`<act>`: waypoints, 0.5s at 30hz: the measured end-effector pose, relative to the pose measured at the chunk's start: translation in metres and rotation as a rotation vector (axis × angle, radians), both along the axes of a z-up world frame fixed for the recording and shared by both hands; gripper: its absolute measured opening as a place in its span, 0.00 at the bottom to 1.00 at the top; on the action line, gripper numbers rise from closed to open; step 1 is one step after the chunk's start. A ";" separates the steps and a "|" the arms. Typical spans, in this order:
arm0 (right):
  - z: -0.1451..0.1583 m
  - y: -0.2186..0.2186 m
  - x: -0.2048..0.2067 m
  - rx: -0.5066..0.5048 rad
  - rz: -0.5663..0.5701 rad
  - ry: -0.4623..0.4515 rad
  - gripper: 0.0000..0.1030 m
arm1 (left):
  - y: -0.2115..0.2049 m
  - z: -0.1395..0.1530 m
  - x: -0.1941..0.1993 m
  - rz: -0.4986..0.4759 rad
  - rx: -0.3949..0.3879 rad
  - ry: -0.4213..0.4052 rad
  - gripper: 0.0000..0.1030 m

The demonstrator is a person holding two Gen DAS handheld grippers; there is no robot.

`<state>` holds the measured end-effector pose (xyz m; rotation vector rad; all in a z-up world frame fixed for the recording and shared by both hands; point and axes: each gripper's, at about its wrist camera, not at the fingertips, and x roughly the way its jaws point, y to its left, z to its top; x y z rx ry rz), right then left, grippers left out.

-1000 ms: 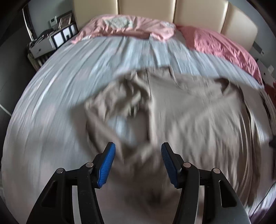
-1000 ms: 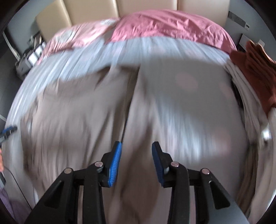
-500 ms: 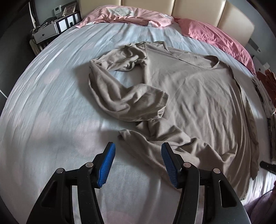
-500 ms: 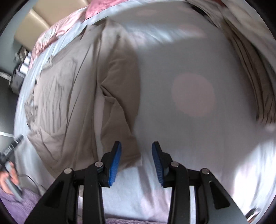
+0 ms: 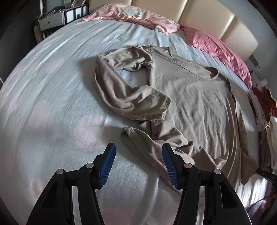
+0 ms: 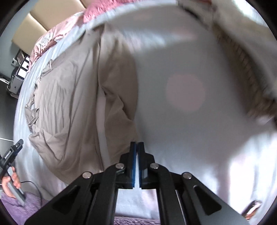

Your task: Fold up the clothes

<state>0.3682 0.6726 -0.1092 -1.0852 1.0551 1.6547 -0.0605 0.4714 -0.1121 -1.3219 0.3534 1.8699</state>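
A beige long-sleeved shirt [image 5: 195, 97] lies spread on the pale blue bed sheet [image 5: 52, 103], its left sleeve [image 5: 138, 102] bunched in a loop. My left gripper [image 5: 137, 161] is open just above the shirt's lower hem corner [image 5: 136, 140], which lies between the pads. In the right wrist view the same shirt [image 6: 77, 103] lies to the left. My right gripper [image 6: 138, 148] is shut at the lower end of the shirt's right sleeve [image 6: 119, 97]; whether cloth is pinched between the pads cannot be told.
Pink pillows [image 5: 218, 50] and a beige headboard [image 5: 204, 15] are at the bed's far end. A nightstand with boxes [image 5: 58, 17] stands far left. A pile of other clothes [image 5: 266, 110] lies at the right edge, also blurred in the right wrist view [image 6: 242, 60].
My right gripper has shut at the end of the right sleeve. My left gripper has stayed open and moved slightly nearer the hem corner.
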 end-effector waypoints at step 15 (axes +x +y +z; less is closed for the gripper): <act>0.174 0.111 0.027 0.278 -0.091 -0.239 0.02 | 0.006 -0.010 -0.014 0.011 0.014 -0.058 0.56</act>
